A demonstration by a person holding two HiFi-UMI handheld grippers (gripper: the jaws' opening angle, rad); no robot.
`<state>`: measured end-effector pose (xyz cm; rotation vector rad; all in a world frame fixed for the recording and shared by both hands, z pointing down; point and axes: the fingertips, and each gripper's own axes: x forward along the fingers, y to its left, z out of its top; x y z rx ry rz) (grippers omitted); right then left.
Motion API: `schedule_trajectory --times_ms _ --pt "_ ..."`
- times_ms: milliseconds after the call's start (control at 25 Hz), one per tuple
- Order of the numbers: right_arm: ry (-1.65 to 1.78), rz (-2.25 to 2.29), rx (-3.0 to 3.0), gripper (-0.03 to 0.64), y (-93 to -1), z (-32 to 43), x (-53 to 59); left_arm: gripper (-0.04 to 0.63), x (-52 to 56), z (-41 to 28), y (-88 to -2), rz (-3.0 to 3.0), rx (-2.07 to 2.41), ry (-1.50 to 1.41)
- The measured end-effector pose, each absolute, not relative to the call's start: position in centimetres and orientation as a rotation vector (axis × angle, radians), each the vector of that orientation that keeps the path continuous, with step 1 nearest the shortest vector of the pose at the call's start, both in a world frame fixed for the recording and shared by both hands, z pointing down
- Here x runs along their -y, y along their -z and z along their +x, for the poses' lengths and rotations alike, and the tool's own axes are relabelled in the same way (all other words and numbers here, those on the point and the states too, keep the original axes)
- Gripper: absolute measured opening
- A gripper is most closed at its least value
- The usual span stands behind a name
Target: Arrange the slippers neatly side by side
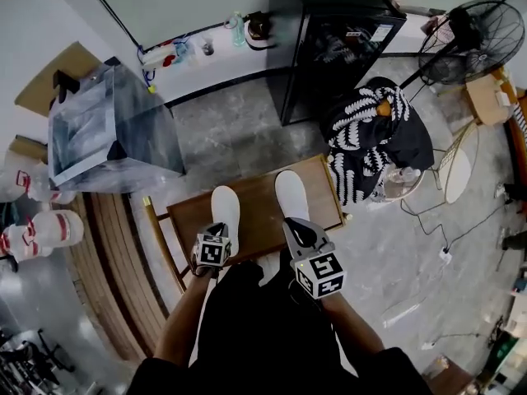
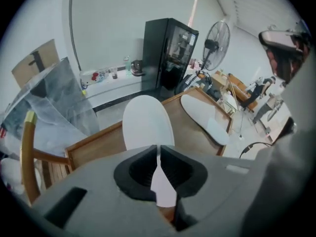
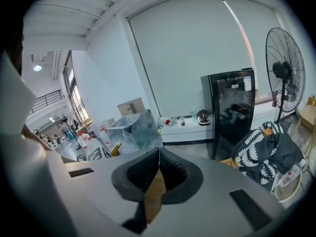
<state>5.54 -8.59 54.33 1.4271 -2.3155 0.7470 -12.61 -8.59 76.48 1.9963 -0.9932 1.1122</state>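
Two white slippers lie toes away from me on a low wooden table (image 1: 257, 220). In the head view the left slipper (image 1: 225, 211) has its heel at my left gripper (image 1: 219, 237). The left gripper view shows that gripper (image 2: 158, 156) shut on the slipper's (image 2: 147, 122) heel edge, a white strip pinched between the pads. The right slipper (image 1: 291, 194) (image 2: 203, 115) lies apart to the right, angled slightly. My right gripper (image 1: 293, 224) hovers at its heel, shut and empty; its own view (image 3: 158, 158) shows only brown wood through the slit.
A black fridge (image 1: 342, 48) stands beyond the table, a standing fan (image 1: 478, 35) at far right. A chair with a black-and-white patterned cloth (image 1: 370, 138) is right of the table. A clear plastic box (image 1: 107, 130) and white jugs (image 1: 49, 229) sit left.
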Motion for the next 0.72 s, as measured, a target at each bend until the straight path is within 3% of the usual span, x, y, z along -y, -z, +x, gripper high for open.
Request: schedule_trajectory --times_ms 720 --pt "-0.718 1.175 2.406 0.015 -55.2 7.1 12.7 0.034 6.6 -6.3 -74.9 1.778 1.106 -0.835"
